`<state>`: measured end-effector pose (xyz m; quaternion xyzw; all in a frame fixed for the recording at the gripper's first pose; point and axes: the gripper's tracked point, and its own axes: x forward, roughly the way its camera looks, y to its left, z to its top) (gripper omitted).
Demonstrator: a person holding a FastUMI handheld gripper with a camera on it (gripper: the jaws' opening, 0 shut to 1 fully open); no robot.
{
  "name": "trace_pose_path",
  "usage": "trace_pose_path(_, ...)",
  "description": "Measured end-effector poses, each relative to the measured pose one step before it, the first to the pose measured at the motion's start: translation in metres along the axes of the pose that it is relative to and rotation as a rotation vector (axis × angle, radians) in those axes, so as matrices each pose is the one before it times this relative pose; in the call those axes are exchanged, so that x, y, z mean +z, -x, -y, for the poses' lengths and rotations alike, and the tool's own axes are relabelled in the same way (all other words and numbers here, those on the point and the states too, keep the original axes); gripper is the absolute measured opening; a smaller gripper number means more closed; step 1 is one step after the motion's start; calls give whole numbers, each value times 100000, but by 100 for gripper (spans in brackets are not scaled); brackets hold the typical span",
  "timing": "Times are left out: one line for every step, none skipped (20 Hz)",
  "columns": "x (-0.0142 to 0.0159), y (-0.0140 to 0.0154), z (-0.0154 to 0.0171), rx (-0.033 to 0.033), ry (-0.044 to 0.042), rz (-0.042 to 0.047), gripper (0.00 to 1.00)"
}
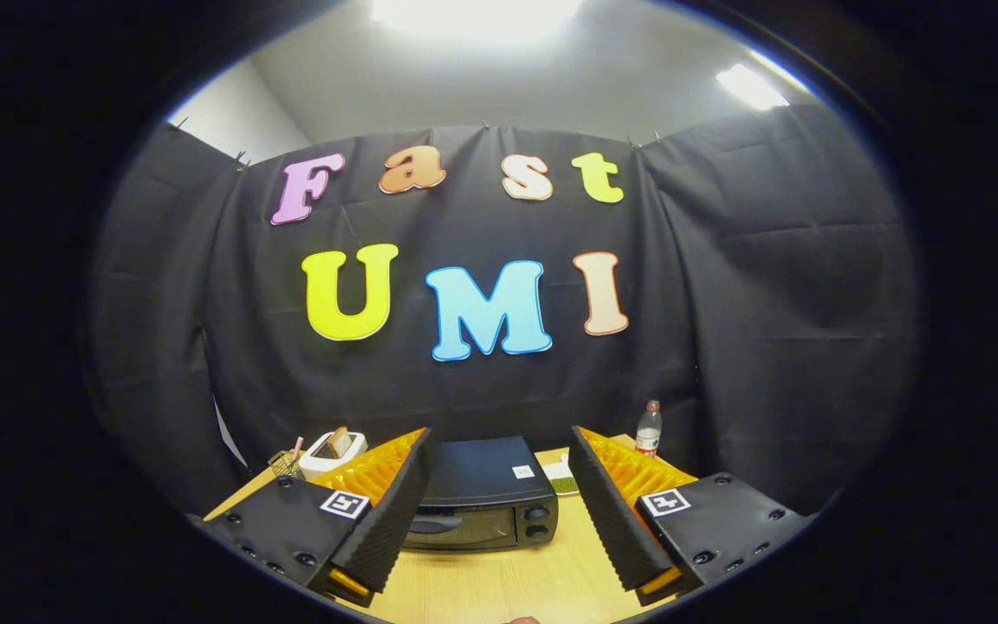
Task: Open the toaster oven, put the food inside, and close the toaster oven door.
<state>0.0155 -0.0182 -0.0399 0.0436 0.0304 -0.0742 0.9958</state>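
While the toaster oven (483, 505) sits door-closed on the table (542, 581), the gripper (499, 555) hovers with its 2 fingers spread wide, empty.

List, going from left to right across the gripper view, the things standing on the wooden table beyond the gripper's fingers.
Small wire basket → white toaster with bread in its slot → black toaster oven, door closed, between the open gripper fingers → green pad → plastic bottle.
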Motion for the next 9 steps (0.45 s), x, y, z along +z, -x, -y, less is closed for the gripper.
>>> trace_pose_path(-160, 116, 116, -289, 829, -269, 98)
trace_pose_path(36, 186, -83, 159, 835, 353, 98)
trace_pose_path(201, 151, -295, 443, 862, 811, 98)
trace_pose_path(96, 138, -383, 592, 647, 556, 98)
trace_pose_path(-91, 206, -318, 928, 392, 311, 98)
trace_pose_path(-176, 219, -366, 972, 769, -292, 98)
trace_pose_path(-272, 88, -456, 942, 1061, -524, 98)
trace_pose_path(-248, 14, -298, 846, 1007, -717, 98)
trace_pose_path(-155, 85, -393, 585, 638, -488, 98)
